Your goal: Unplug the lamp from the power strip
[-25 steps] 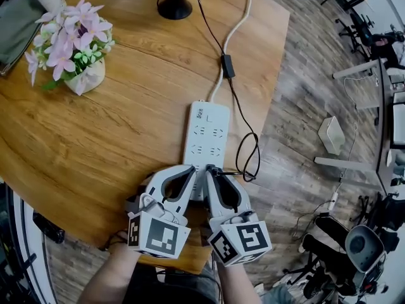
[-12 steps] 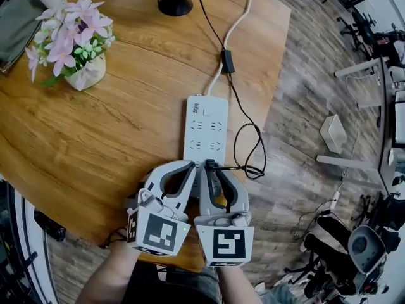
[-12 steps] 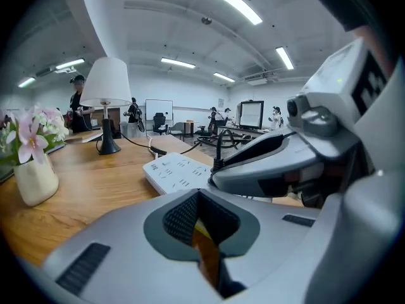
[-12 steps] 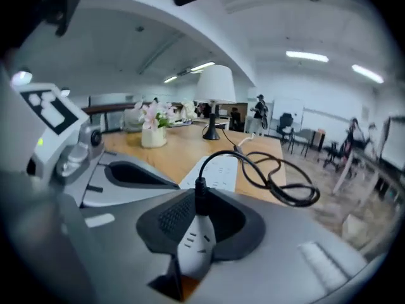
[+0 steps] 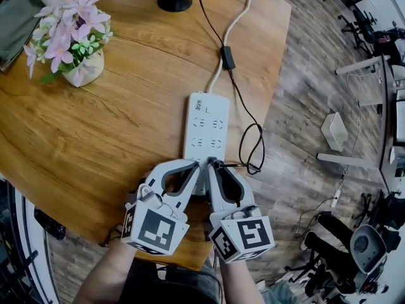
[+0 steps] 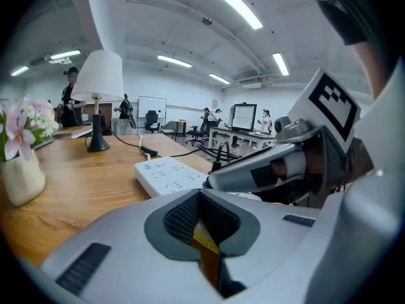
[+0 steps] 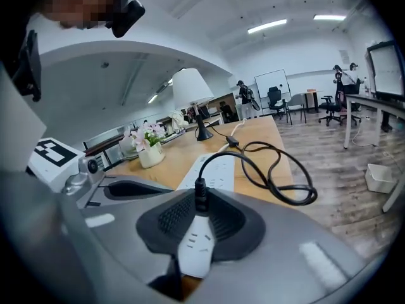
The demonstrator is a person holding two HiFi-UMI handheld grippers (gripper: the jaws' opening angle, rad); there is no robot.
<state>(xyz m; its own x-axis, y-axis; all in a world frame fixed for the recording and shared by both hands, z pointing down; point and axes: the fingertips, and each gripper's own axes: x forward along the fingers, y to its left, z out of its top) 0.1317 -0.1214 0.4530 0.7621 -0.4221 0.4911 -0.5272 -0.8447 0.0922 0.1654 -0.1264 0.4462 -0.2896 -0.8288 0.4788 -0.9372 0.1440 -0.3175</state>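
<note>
**Right gripper clamped on the lamp plug at the strip's near end**

The white power strip lies lengthwise on the wooden table, near its right edge; both grippers meet over its near end. The right gripper has its jaws closed on the black plug, which stands upright over the strip's last socket; whether the pins are out cannot be told. The plug's black cable loops off the table's edge, then runs past an inline switch to the lamp at the far side. The left gripper sits just beside the right, its jaws together with nothing between them, tips at the strip's near end. A pot of pink flowers stands well to the left.
</note>
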